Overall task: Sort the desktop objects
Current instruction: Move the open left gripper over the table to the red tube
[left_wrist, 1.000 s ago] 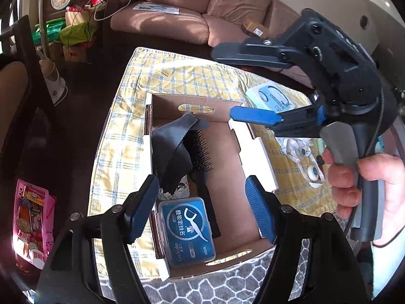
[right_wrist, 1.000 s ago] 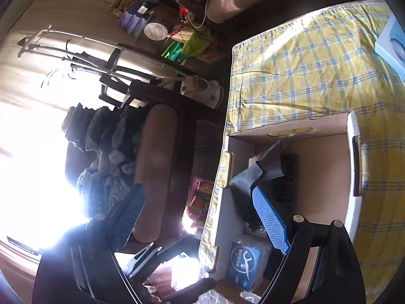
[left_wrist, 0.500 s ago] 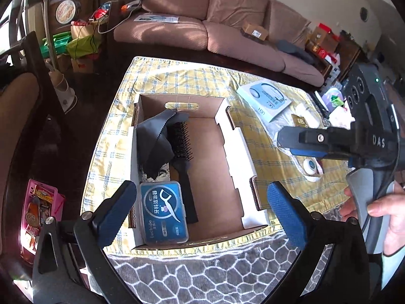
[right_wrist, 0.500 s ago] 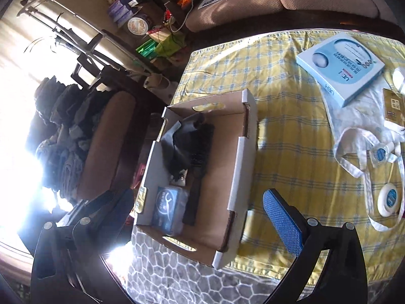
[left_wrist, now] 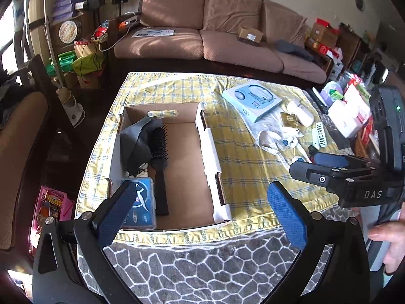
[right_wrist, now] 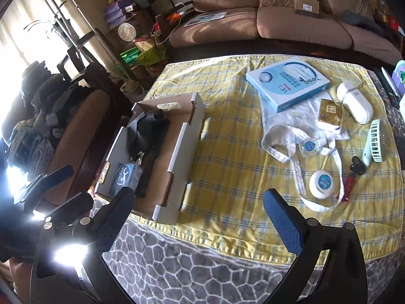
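On the bench, over a yellow plaid cloth (left_wrist: 243,157), a cardboard box (left_wrist: 210,152) sits at the left side. Inside it lie a black hairbrush (left_wrist: 160,162), a grey cloth (left_wrist: 134,141) draped against the brush's left, and a blue floss-pick case (left_wrist: 143,202) at the near left corner, just beside the brush handle.

Both claws hang above the bench's near edge, over a grey honeycomb-patterned mat (right_wrist: 207,273). The left claw (left_wrist: 201,212) has its blue-padded jaws spread wide with nothing between them. The right claw (right_wrist: 200,223) is likewise spread wide and empty; from the left wrist view it shows at the right, with the person's hand (left_wrist: 391,243) on its handle.

Right of the box, well apart from it, the loose items lie on the cloth: a light blue flat box (right_wrist: 287,83), a white tote bag (right_wrist: 301,136) partly under that box, a small gold packet (right_wrist: 330,112), a white oblong case (right_wrist: 354,102), a pale green handheld fan (right_wrist: 376,141), a round white tin (right_wrist: 321,183) resting on the bag's straps, a small clear-wrapped disc (right_wrist: 308,147), and a red-handled tool with a black head (right_wrist: 353,178) just beside the fan.
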`<state>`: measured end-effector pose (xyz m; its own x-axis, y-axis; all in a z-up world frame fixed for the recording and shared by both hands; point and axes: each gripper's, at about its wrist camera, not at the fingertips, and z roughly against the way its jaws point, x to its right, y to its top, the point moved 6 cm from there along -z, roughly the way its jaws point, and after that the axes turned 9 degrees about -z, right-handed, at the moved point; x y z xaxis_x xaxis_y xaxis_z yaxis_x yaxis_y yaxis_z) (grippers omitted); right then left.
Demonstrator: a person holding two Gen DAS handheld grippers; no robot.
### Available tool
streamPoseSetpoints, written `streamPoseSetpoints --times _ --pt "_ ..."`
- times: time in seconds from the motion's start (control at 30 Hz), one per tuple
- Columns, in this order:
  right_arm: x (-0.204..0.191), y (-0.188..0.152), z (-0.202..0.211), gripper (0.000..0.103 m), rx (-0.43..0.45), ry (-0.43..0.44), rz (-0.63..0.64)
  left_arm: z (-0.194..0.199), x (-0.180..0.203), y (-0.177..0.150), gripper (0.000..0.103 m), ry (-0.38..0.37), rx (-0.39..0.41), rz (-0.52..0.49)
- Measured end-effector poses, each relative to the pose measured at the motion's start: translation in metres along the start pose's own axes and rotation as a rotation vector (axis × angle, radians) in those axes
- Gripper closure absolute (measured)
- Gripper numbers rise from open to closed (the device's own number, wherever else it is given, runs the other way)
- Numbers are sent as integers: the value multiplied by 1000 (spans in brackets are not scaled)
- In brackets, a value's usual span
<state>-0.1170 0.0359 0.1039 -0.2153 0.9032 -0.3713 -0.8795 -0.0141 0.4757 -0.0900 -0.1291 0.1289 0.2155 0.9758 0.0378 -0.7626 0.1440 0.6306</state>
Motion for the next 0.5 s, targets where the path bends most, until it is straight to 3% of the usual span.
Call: streamPoseSetpoints --times 0.27,0.5 --pt "62 -10 31 0 39 -90 9 -12 60 14 0 -20 3 -50" --pt "148 -13 50 0 76 -159 -70 -44 119 23 0 -59 -3 -111"
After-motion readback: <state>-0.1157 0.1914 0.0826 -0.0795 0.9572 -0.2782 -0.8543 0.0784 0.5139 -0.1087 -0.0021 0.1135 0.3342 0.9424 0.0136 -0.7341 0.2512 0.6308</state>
